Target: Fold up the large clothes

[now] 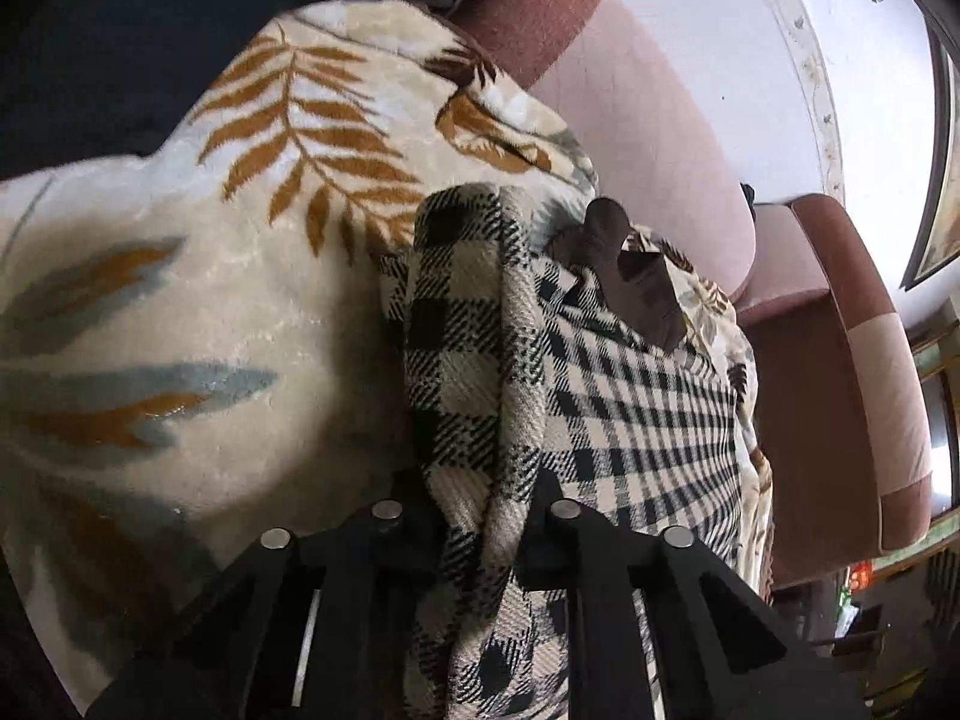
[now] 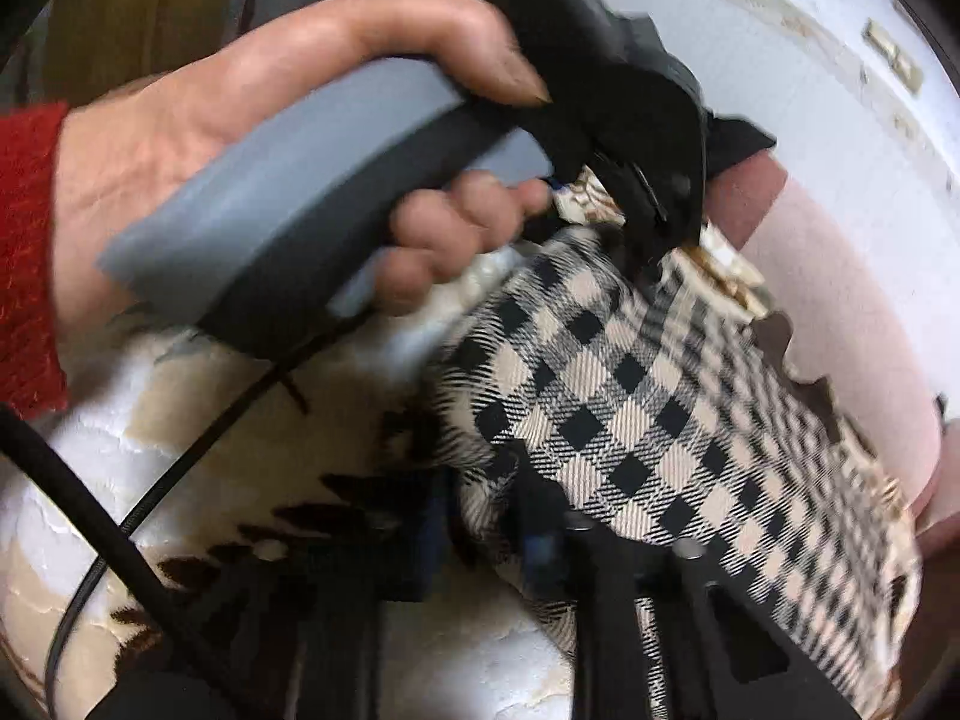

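A black-and-cream checked garment (image 1: 630, 420) lies on a cream blanket with leaf prints (image 1: 240, 252). My left gripper (image 1: 486, 498) is shut on a bunched fold of it, which stands up between the two black fingers. The right wrist view is blurred; it shows the same checked garment (image 2: 630, 396) spread out. There the right gripper (image 2: 540, 540) is shut on its near edge, with cloth draped over one finger. A hand (image 2: 240, 120) in a red sleeve holds the left gripper (image 2: 666, 234), which pinches the garment's far corner.
The blanket covers a pink and maroon sofa (image 1: 660, 120) with a broad armrest (image 1: 870, 396). A white wall and a framed picture (image 1: 942, 192) are behind it. Black cables (image 2: 90, 510) trail across the blanket (image 2: 210, 450) near the right gripper.
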### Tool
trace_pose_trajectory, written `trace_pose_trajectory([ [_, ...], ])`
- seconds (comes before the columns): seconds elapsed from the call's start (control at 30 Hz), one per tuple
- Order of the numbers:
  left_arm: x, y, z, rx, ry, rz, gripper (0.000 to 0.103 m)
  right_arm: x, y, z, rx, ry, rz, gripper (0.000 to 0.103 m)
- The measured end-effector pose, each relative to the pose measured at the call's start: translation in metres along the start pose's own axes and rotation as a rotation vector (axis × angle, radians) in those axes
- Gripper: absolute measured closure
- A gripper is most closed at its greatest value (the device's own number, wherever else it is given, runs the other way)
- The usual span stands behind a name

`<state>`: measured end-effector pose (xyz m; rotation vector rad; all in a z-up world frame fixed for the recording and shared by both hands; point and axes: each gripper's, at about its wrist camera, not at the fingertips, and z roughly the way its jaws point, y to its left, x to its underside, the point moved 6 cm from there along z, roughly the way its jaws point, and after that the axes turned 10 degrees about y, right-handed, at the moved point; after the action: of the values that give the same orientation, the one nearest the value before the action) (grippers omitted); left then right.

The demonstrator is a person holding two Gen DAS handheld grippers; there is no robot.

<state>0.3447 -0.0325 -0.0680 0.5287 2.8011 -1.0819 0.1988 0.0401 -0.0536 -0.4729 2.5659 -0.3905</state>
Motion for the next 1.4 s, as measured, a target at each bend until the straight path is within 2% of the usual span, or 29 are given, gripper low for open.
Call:
trace_pose_trajectory([
  [0.17, 0.004, -0.028, -0.016, -0.104, -0.058, 0.034, 0.091, 0.009, -0.022, -0.034, -0.032, -0.063, 0.102, 0.098],
  [0.37, 0.023, -0.095, -0.035, -0.195, -0.151, 0.110, 0.091, 0.041, -0.081, -0.074, -0.048, -0.111, 0.237, 0.099],
  [0.53, 0.015, -0.156, -0.024, -0.212, -0.129, 0.147, 0.091, 0.077, -0.144, -0.088, -0.111, -0.122, 0.378, 0.099],
  [0.67, 0.011, -0.220, 0.009, -0.268, -0.094, 0.232, 0.091, 0.112, -0.192, -0.099, -0.152, -0.133, 0.515, 0.099],
  [0.77, 0.014, -0.272, 0.055, -0.305, -0.047, 0.304, 0.091, 0.142, -0.214, -0.102, -0.152, -0.119, 0.593, 0.099],
  [0.93, 0.026, -0.326, 0.126, -0.325, 0.029, 0.362, 0.092, 0.198, -0.260, -0.088, -0.193, -0.070, 0.788, 0.099],
  [1.07, 0.031, -0.351, 0.175, -0.338, 0.090, 0.391, 0.092, 0.235, -0.281, -0.083, -0.199, -0.044, 0.882, 0.099],
  [1.2, 0.040, -0.363, 0.222, -0.410, 0.140, 0.452, 0.091, 0.267, -0.297, -0.064, -0.250, 0.005, 0.972, 0.099],
  [1.3, 0.045, -0.364, 0.238, -0.448, 0.155, 0.482, 0.085, 0.280, -0.300, -0.043, -0.307, 0.065, 1.014, 0.098],
  [1.4, 0.047, -0.368, 0.233, -0.436, 0.141, 0.489, 0.078, 0.286, -0.298, -0.034, -0.281, 0.130, 1.009, 0.093],
])
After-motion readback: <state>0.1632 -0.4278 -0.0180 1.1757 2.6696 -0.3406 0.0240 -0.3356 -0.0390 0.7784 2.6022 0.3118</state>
